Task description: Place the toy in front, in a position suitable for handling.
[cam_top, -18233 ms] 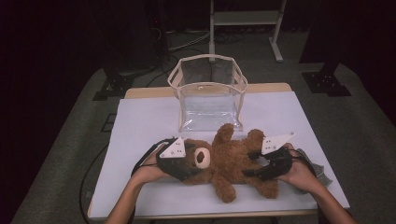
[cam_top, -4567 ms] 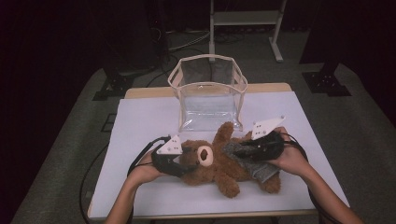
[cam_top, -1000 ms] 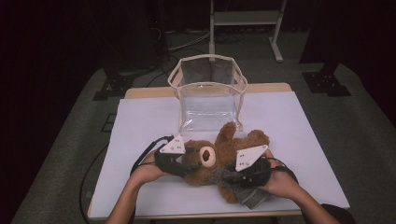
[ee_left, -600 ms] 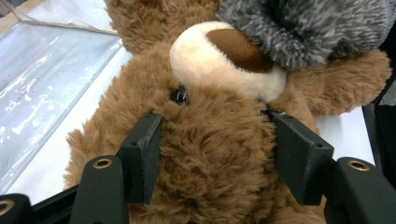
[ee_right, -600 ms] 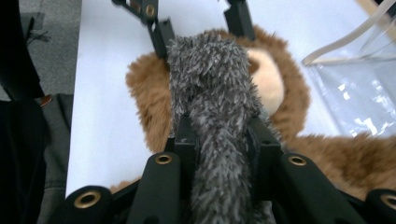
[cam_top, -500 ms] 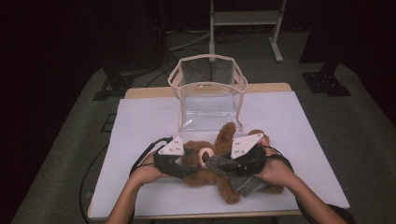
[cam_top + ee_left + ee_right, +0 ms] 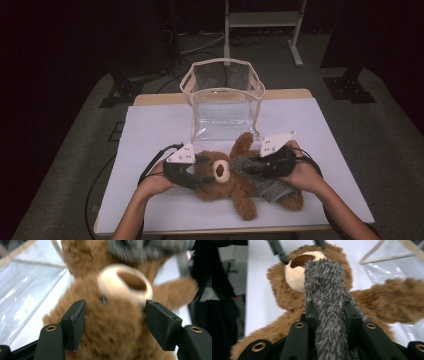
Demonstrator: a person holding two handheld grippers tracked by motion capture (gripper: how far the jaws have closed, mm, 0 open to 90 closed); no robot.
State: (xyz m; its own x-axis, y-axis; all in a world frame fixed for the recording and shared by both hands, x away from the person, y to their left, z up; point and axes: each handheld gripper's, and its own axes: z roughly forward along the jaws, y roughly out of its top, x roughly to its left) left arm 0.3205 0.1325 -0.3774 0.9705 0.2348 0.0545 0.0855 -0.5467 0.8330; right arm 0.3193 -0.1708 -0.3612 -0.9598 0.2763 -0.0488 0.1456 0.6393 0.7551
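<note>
A brown teddy bear (image 7: 220, 186) lies on its back on the white table (image 7: 150, 130), head to the left. My left gripper (image 7: 202, 172) has its jaws on either side of the bear's head (image 7: 112, 327), pressed into the fur. A grey fuzzy cloth (image 7: 267, 184) lies across the bear's belly. My right gripper (image 7: 250, 167) is shut on one end of that cloth (image 7: 324, 285), and the free end reaches toward the bear's muzzle (image 7: 294, 275). In the left gripper view the grey cloth (image 7: 150, 250) shows beyond the muzzle.
A clear plastic bin (image 7: 222, 100) with a pale rim stands open just behind the bear, at the middle back of the table. Its wall also shows in both gripper views (image 7: 25, 297) (image 7: 397, 262). Cables trail off the table's left front edge.
My right gripper has moved up from the bear's lower body toward its chest, carrying the grey cloth along. The left gripper has stayed on the bear's head.
</note>
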